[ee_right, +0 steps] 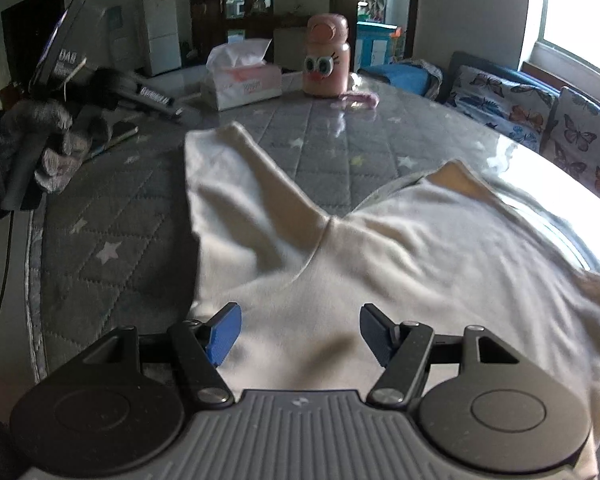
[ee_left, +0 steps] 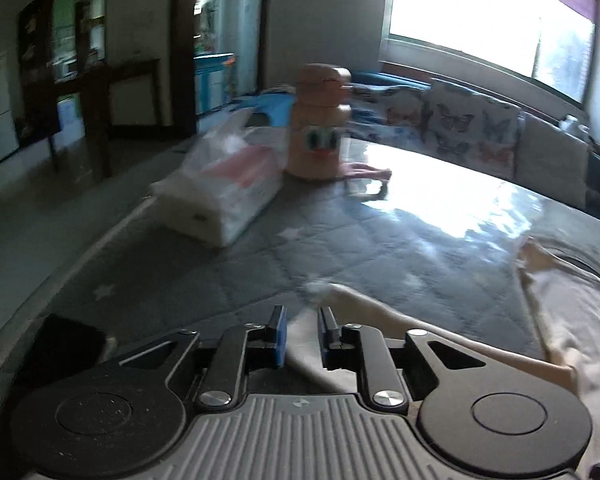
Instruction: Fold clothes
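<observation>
Cream soft-knit shirt (ee_right: 400,248) lies spread on the grey quilted star-print table cover (ee_right: 120,216), one sleeve angled toward the far side. Left gripper (ee_left: 302,334): blue-padded jaws nearly together, pinching a fold of the shirt's edge. Right gripper (ee_right: 300,334): jaws wide apart, hovering over the shirt body, gripping nothing; pink cartoon-eyed plastic bottle (ee_right: 326,56) and tissue pack (ee_right: 242,80) stand at the far edge.

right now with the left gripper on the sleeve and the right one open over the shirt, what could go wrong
1. The left gripper pinches only the sleeve edge, so the cloth may slip out when pulled.
2. The cream shirt lies creased near the armpit; a fold now could lock those wrinkles in.
3. The right gripper hangs wide open above the fabric and might grab several layers.
</observation>
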The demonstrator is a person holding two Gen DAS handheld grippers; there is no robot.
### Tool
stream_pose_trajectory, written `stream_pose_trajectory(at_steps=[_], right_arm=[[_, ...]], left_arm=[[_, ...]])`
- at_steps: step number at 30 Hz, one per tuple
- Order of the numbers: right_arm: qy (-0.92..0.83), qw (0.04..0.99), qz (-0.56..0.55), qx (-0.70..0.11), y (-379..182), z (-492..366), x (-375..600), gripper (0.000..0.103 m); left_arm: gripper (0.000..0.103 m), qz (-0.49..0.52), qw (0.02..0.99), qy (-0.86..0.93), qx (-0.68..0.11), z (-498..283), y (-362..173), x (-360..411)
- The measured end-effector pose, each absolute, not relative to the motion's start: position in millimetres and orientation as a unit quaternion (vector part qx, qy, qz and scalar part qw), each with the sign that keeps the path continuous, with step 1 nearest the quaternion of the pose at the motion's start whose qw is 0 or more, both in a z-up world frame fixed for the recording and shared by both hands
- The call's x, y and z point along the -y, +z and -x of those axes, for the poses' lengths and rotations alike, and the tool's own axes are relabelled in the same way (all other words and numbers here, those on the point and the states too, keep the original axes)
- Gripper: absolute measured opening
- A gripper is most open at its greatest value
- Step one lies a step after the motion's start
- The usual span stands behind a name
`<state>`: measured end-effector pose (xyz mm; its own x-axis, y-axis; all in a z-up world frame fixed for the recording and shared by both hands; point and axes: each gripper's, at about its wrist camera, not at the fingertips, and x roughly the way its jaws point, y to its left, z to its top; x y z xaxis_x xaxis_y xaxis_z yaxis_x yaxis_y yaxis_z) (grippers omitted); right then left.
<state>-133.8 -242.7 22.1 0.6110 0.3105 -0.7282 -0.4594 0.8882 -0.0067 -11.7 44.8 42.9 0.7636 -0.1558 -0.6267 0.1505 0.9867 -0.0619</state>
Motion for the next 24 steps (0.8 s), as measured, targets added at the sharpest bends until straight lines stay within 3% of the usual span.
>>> stream_pose_trajectory(at_steps=[8,10,14,17,19,21,22,24], right_arm=[[0.232,0.892,0.112,-0.371,31.5,141.5,234.2,0.065],[0.239,0.894,0.105,-0.364,36.5,141.4,231.3,0.061],[0.265,0.890,0.104,-0.357,39.4,139.0,214.1,0.051],[0.277,0.883,0.120,-0.359,34.5,136.0,199.8,0.041],[0.277,0.880,0.131,-0.363,28.4,133.2,190.3,0.036],[0.277,0.878,0.132,-0.368,24.0,131.1,185.1,0.025],[0.275,0.879,0.133,-0.367,22.8,131.9,183.9,0.022],[0.271,0.881,0.135,-0.364,20.9,133.3,182.0,0.007]], left_arm=[[0.019,-0.024,0.932,-0.077,-0.354,-1.8,27.1,-30.4],[0.020,-0.015,0.934,-0.066,-0.352,-2.8,27.5,-36.6],[0.045,-0.013,0.939,-0.046,-0.341,1.8,30.6,-43.7],[0.047,-0.003,0.938,-0.041,-0.344,1.5,30.3,-47.8],[0.045,0.000,0.935,-0.044,-0.353,-1.3,27.2,-47.7],[0.023,0.002,0.933,-0.045,-0.357,-3.5,24.3,-47.2],[0.019,0.003,0.932,-0.045,-0.359,-4.6,22.9,-47.0],[0.006,0.003,0.934,-0.045,-0.355,-5.0,23.1,-47.7]])
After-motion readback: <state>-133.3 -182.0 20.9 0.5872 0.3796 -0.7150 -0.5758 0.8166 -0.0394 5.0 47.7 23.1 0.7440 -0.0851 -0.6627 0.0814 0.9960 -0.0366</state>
